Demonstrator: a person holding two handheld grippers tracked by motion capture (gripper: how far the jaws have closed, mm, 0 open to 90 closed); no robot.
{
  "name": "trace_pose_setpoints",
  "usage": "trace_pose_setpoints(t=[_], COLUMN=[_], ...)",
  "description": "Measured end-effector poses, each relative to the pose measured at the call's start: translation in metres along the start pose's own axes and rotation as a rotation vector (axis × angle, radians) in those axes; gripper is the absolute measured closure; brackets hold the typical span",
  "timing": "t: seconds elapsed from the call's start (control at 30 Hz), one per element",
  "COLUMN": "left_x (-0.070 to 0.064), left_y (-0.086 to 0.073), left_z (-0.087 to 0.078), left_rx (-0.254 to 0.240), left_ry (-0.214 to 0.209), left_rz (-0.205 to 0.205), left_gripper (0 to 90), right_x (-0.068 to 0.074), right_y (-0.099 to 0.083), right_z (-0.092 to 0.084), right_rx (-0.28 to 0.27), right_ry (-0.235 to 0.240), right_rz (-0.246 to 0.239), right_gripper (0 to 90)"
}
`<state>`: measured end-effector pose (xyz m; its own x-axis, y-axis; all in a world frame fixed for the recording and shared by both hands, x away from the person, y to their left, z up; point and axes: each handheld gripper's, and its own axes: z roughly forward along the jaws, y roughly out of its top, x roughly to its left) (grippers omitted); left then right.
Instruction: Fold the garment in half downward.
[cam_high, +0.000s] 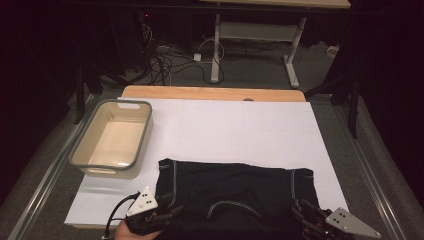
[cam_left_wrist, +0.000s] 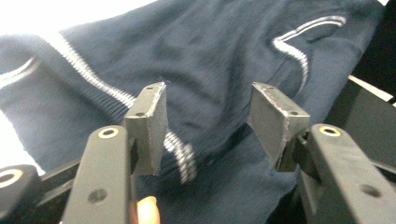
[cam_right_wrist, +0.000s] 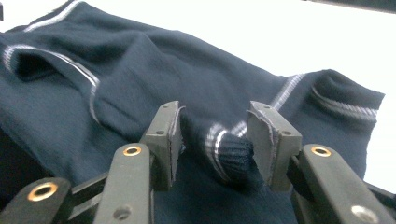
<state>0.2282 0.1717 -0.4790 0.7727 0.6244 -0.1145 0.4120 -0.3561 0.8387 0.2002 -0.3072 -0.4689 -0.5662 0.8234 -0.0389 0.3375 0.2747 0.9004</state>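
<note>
Lying flat across the lower middle of the high view, the dark shirt (cam_high: 235, 187) runs its long axis left to right along the near edge of the tabletop (cam_high: 240, 125). Each hand sits at one end of that near hem, so neither has the advantage. The left tool (cam_high: 165, 216) stands spread with cloth beyond its pads and nothing pinched. The right tool (cam_high: 302, 215) is also parted, a striped fold (cam_right_wrist: 229, 151) loose between its jaws. White paper covers the wood; a beige tub (cam_high: 112, 137) waits at the upper left, dark room and cables behind.
</note>
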Motion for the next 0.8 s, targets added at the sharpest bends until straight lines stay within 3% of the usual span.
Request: trace_pose_setpoints(t=[0.2, 0.47, 0.63, 0.73, 0.8], left_x=[-0.016, -0.047, -0.051, -0.050, -0.050], left_y=[0.013, 0.043, 0.035, 0.028, 0.024], left_z=[0.016, 0.054, 0.073, 0.078, 0.079], left_rx=[0.004, 0.028, 0.098, 0.136, 0.134], left_ry=[-0.052, -0.140, -0.139, -0.119, -0.108], left_rz=[0.049, 0.107, 0.137, 0.139, 0.148], left_gripper=[47.1, 49.1, 54.7, 63.3, 70.2], right_x=[0.022, 0.059, 0.073, 0.074, 0.074], right_y=[0.015, 0.032, 0.028, 0.021, 0.016], right_z=[0.012, 0.048, 0.063, 0.067, 0.072], right_rx=[-0.017, 0.022, 0.087, 0.135, 0.175], right_ry=[0.052, 0.152, 0.171, 0.153, 0.138], right_rz=[-0.046, -0.104, -0.133, -0.140, -0.145], right_gripper=[58.2, 67.7, 69.9, 61.8, 59.9])
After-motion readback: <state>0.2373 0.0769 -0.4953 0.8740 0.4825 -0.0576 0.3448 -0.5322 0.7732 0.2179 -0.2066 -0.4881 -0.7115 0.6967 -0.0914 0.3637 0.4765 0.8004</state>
